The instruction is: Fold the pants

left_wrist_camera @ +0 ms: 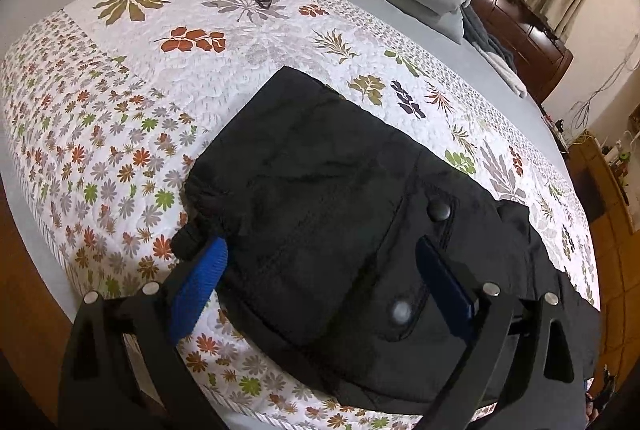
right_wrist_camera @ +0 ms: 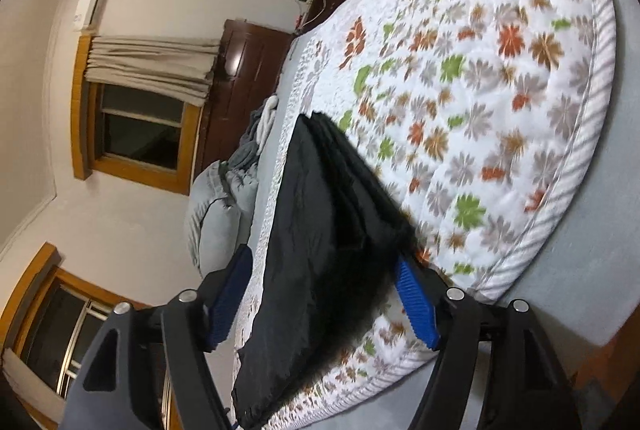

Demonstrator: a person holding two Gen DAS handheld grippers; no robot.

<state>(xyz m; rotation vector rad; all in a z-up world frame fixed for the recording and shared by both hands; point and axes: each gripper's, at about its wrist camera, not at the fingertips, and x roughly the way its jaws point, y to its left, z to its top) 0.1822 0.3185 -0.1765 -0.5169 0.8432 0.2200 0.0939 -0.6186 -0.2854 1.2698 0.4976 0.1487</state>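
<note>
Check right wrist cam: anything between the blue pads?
Yes. The folded black pants lie between the right gripper's open blue pads, shown in the right wrist view.

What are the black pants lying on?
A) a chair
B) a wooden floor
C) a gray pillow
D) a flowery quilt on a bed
D: the black pants lie folded flat on the flowery quilt that covers the bed, with leaf and flower prints showing all around them.

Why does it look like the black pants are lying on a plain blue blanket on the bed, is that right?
Not quite. The black pants do lie on the bed, but on a white quilt printed with coloured leaves and flowers, not a plain blue blanket. The left wrist view shows it best.
</note>
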